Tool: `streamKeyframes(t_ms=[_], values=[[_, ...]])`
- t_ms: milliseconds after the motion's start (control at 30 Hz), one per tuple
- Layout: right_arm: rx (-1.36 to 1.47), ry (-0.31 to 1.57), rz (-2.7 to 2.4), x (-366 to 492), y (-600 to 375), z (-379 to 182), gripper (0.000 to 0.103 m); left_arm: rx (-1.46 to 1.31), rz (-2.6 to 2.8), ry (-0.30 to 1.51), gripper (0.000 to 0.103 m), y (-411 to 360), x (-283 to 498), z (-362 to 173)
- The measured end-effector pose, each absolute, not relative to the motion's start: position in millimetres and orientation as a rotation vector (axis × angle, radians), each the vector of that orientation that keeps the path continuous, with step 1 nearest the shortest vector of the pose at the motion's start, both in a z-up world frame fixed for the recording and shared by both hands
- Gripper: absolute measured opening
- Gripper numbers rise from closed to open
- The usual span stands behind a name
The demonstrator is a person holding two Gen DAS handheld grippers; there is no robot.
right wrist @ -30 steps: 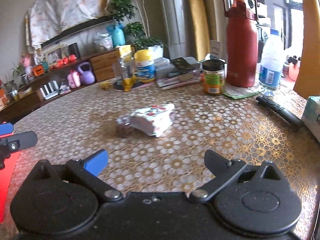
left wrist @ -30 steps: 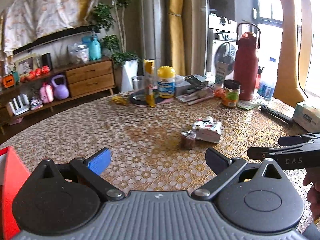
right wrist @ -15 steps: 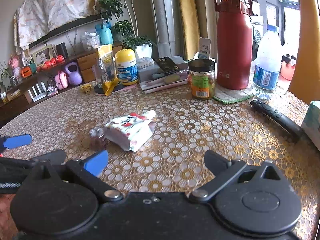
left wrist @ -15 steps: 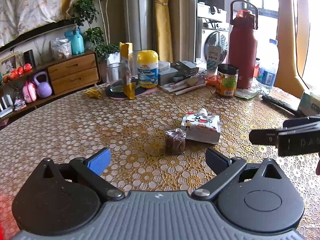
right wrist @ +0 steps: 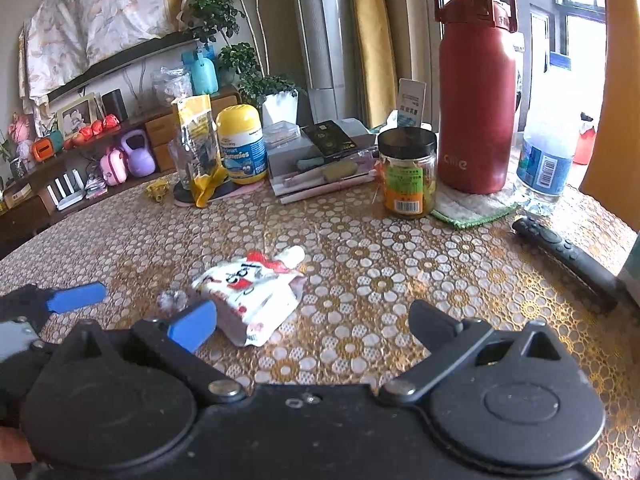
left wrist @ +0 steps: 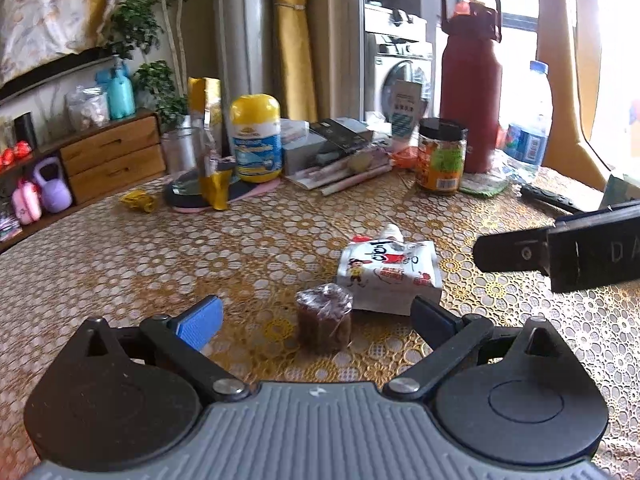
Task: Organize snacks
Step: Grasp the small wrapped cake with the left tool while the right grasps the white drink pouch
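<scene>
A small brown snack in clear wrap (left wrist: 324, 316) stands on the table between the fingers of my open left gripper (left wrist: 316, 320). A white and red spouted pouch (left wrist: 390, 274) lies just behind it, to the right. In the right wrist view the pouch (right wrist: 250, 292) lies just ahead of my open, empty right gripper (right wrist: 312, 322), near its blue finger, with the wrapped snack (right wrist: 172, 300) to its left. The right gripper's finger (left wrist: 560, 250) shows at the right of the left wrist view. The left gripper's blue fingertip (right wrist: 78, 298) shows at the far left.
The table (left wrist: 120, 256) has a gold flowered cloth. At the back stand a yellow-capped bottle (right wrist: 242, 144), a yellow bag (right wrist: 196, 144), a black-lidded jar (right wrist: 408, 172), a red flask (right wrist: 476, 92), a water bottle (right wrist: 546, 152) and boxes (right wrist: 320, 148). A black remote (right wrist: 564, 262) lies at the right.
Both grippers have moved forward toward the two snacks. The brown snack now sits between the left gripper's fingers, and the pouch lies closer to the right gripper.
</scene>
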State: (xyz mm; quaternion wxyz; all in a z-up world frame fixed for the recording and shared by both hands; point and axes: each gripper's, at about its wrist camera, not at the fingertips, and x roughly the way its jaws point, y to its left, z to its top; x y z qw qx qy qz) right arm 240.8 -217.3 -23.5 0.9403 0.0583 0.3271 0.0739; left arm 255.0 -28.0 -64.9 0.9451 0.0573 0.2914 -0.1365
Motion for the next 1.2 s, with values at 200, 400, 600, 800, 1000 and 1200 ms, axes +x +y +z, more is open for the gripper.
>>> streamKeyframes(t_ms=[200, 400, 600, 800, 1000, 1200], values=[[0.131, 0.670, 0.140, 254, -214, -25, 0.103, 0.133, -0.301, 0.621, 0.072, -30, 267, -75], [0.154, 0.694, 0.153, 274, -200, -28, 0.103, 0.111, -0.323, 0.638, 0.044, -26, 271, -80], [0.151, 0.732, 0.151, 293, -180, -30, 0.103, 0.106, -0.329, 0.631, 0.033, -25, 270, -84], [0.125, 0.798, 0.102, 312, -163, -41, 0.103, 0.086, -0.306, 0.630, 0.032, -21, 264, -82], [0.047, 0.843, 0.090, 325, -140, -52, 0.103, 0.071, -0.257, 0.631, 0.032, -8, 252, -73], [0.046, 0.847, 0.084, 324, -134, -66, 0.093, 0.046, -0.207, 0.634, 0.032, 9, 241, -67]])
